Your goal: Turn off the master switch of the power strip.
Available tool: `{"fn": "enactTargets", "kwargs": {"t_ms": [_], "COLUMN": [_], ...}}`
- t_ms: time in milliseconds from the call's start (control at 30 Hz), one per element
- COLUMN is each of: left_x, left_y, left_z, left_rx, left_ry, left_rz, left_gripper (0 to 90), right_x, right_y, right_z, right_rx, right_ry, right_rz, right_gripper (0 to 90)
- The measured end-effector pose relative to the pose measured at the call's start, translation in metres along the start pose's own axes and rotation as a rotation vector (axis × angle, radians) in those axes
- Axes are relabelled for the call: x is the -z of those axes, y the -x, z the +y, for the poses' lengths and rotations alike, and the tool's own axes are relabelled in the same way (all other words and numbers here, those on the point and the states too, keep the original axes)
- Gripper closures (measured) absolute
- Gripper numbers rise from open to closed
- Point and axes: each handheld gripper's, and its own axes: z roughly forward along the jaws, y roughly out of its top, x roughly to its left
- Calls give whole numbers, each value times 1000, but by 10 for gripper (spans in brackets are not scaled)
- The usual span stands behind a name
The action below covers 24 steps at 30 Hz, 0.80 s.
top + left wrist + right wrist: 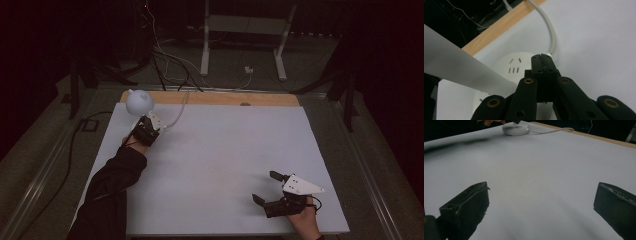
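Much of the round white socket [506, 72] is hidden in the left gripper view by the left gripper [543, 62], whose jaws are pressed together with nothing seen between them, and by a pale blurred band. The socket is seen at the table's [225, 160] far left corner, its cord [550, 32] running to the wooden edge. The right gripper [266, 187] is held wide apart over bare table, near the front right.
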Motion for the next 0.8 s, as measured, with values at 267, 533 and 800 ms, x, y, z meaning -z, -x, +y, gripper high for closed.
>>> {"fn": "enactTargets", "kwargs": {"t_ms": [267, 533, 800], "left_x": [11, 19, 28], "left_y": [-4, -7, -13], "left_z": [4, 2, 2], "left_rx": [9, 56, 118], "left_ry": [11, 16, 21], "left_rz": [-7, -57, -91], "left_gripper": [900, 900, 892], "right_x": [0, 0, 0], "right_y": [0, 0, 1], "right_z": [0, 0, 0], "right_rx": [-2, -1, -5], "right_ry": [3, 3, 2], "right_rz": [-1, 1, 2], "right_gripper": [0, 0, 0]}}
